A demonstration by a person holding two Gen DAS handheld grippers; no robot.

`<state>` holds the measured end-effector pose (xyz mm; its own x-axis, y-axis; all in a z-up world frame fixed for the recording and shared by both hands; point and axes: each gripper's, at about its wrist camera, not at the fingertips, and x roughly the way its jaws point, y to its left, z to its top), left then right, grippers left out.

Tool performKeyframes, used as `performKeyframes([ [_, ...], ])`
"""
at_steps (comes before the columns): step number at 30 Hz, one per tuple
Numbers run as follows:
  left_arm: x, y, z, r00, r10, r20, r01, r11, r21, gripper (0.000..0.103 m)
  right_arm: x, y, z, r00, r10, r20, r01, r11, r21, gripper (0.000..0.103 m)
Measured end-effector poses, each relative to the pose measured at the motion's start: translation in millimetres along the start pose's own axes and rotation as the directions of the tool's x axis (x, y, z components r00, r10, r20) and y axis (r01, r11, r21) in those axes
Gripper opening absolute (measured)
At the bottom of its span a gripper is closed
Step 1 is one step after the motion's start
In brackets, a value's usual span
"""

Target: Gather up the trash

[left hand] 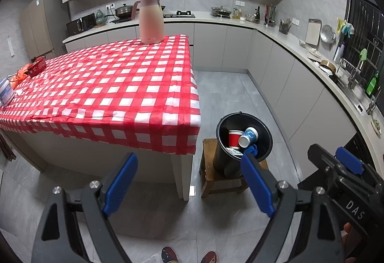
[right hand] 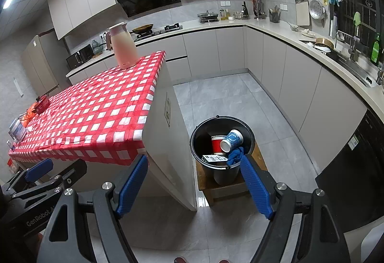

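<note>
Just beside the table's corner (right hand: 144, 136) — black bucket (right hand: 249, 143), open floor (right hand: 216, 95) beyond.

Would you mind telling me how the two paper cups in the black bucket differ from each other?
The red cup is red with a white rim band; the blue cup is white with a blue pattern. The red cup stands roughly upright, while the blue cup lies tilted, its open mouth facing the camera, resting against the red one. Both sit inside the bucket.

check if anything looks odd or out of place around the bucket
The black bucket stands on a small wooden stool instead of the floor. Inside, the blue patterned cup lies tipped. Nothing looks spilled.
</note>
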<state>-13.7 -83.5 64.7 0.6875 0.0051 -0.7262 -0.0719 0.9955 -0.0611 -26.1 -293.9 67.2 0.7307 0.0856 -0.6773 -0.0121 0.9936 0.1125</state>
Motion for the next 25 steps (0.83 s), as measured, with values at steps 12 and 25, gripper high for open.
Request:
performKeyframes([
  [12, 7.0, 0.4, -0.6, 1.000, -0.012, -0.024, 0.012, 1.000, -0.006, 0.089, 4.1, -0.5, 1.2, 1.000, -0.003, -0.004, 0.003, 1.000, -0.002, 0.081],
  [25, 6.1, -5.4, 2.7, 0.999, -0.035, 0.001, 0.035, 0.999, 0.027, 0.097, 8.2, -1.9, 2.2, 1.000, -0.012, -0.004, 0.012, 1.000, 0.013, 0.081],
])
